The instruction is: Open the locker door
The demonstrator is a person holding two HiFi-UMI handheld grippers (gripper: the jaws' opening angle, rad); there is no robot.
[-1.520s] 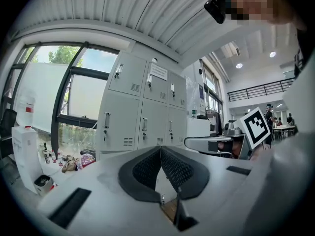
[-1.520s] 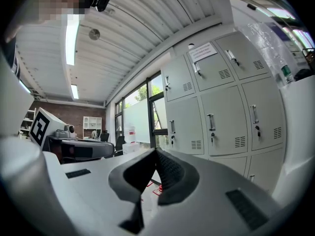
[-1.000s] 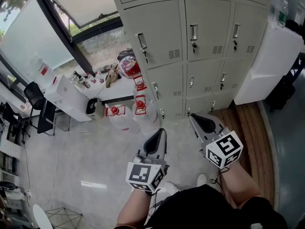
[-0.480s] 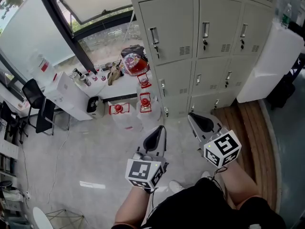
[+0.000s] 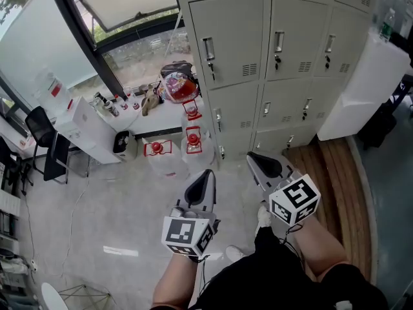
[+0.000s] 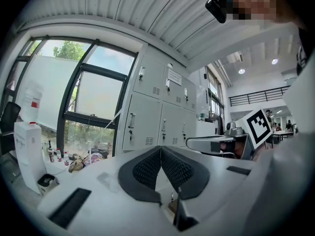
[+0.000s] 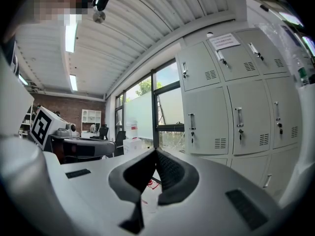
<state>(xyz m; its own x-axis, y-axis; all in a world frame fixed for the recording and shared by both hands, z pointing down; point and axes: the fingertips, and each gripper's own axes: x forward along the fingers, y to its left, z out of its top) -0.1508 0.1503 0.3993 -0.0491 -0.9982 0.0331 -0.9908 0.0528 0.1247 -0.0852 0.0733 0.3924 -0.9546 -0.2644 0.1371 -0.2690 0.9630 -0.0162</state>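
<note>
Both tools are empty. The left gripper [image 5: 206,174] has its dark pads pressed together at the tips with nothing between them, and the right gripper [image 5: 253,158] is closed the same way on nothing. In the head view both point toward twelve o'clock, held out in front of the person, well apart from the lockers [image 5: 284,108].

That grey bank fills the head view from twelve to two o'clock, and every door looks shut. The left door [image 5: 235,24] stands at twelve o'clock of the left gripper. The middle door [image 5: 300,18] is at about one o'clock of the right gripper. Each has an upright handle [image 5: 209,49] near its left edge, with what looks like a key just below. Which door is meant I cannot tell.

This reads as the approach, with the task barely begun. To do it well, I would settle on one door early and part the jaws before arriving. They part sideways, which suits an upright handle. The gripper should come in level, close one pad on each side of the bar, and pull along the door's swing, the hinge probably being on the right. The water jugs [image 5: 158,155] on the floor at ten o'clock of the left gripper are worth stepping around.
</note>
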